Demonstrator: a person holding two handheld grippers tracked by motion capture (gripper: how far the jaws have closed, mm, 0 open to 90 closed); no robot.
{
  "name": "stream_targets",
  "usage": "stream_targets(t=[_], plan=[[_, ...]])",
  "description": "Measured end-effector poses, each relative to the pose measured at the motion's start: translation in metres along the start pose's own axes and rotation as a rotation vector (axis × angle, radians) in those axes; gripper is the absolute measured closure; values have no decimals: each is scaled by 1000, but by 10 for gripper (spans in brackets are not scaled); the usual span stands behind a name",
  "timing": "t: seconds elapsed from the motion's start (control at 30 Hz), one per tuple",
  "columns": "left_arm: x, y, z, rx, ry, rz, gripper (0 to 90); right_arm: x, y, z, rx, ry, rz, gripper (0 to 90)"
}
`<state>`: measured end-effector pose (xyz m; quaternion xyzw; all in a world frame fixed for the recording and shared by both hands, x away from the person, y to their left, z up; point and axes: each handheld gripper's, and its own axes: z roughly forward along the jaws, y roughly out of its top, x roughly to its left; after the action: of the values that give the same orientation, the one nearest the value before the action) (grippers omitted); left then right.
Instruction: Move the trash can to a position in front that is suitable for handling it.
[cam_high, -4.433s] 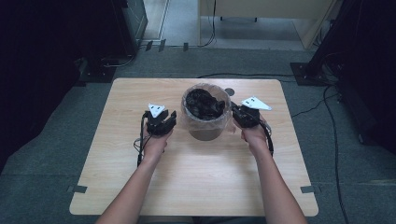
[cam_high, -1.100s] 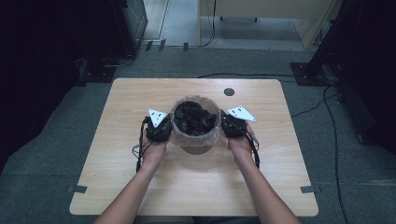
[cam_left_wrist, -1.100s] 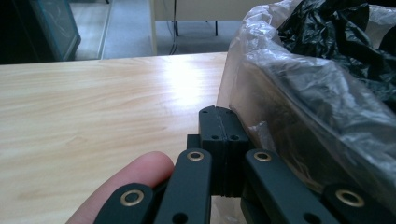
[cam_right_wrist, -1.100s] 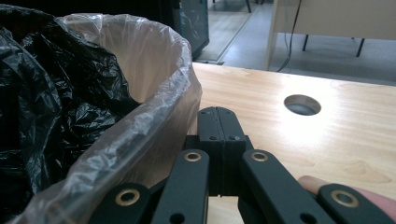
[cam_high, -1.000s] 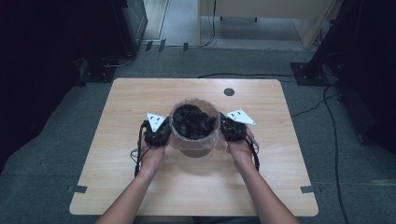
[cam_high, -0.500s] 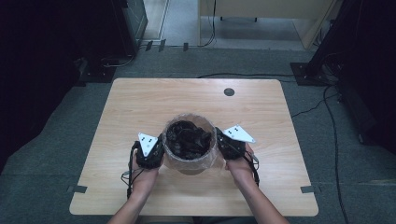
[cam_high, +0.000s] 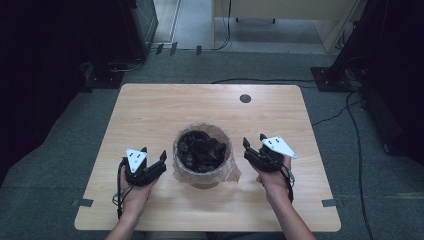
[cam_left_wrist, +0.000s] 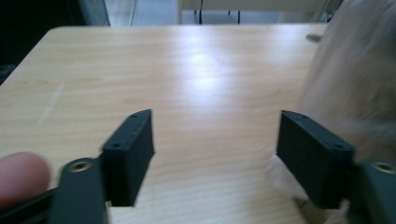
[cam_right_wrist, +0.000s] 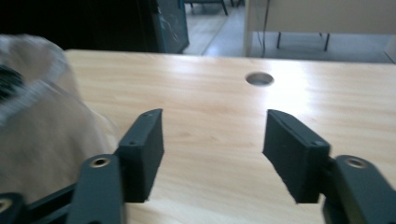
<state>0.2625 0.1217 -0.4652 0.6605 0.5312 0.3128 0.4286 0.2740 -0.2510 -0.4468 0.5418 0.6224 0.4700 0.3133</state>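
A: Report the state of the left gripper (cam_high: 154, 158).

B: Its fingers (cam_left_wrist: 130, 154) stand well apart and have just been opening. Nothing sits between them but bare desk (cam_high: 150, 115). A fingertip of the person's left hand (cam_high: 131, 195) shows at the lower left edge of the left gripper view.

A: And the right gripper (cam_high: 254, 141)?

B: The same condition. Its fingers (cam_right_wrist: 144, 151) are spread, have just been opening, and bracket only bare wood. The right hand (cam_high: 274, 181) grips its body from behind.

A: Locate the bucket (cam_high: 202, 151).

B: It stands upright on the desk between the two grippers, close to each. In the high view it appears to be free of both sets of fingers. In the left gripper view its pale wall lies just outside the right-hand finger, and whether that finger brushes the liner there cannot be told, as the edge is blurred. In the right gripper view it lies outside the left-hand finger.

A: Describe the bucket itself.

B: A round container lined with a translucent plastic bag (cam_high: 231, 172) folded over the rim, loaded with dark, crumpled material (cam_high: 201, 149).

A: Anything ahead of the fingers?

B: A round cable hole (cam_right_wrist: 259, 78) in the desk, beyond the right gripper's fingers toward the far edge.
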Motion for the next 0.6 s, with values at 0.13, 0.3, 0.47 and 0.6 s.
stream_targets(t=[0.13, 0.3, 0.47, 0.6], plan=[[14, -11, 1, 50, 29, 8, 193, -13, -14, -5, 45, -25, -22, 288], [36, -25, -2, 94, 86, 32, 167, -37, -35, -14, 99, -33, 3, 233], [51, -36, -4, 179, 86, 36, 101, -57, -55, -18, 197, -24, 8, 154], [57, -43, -5, 226, 86, 42, 100, -69, -67, -24, 256, -7, 13, 117]])
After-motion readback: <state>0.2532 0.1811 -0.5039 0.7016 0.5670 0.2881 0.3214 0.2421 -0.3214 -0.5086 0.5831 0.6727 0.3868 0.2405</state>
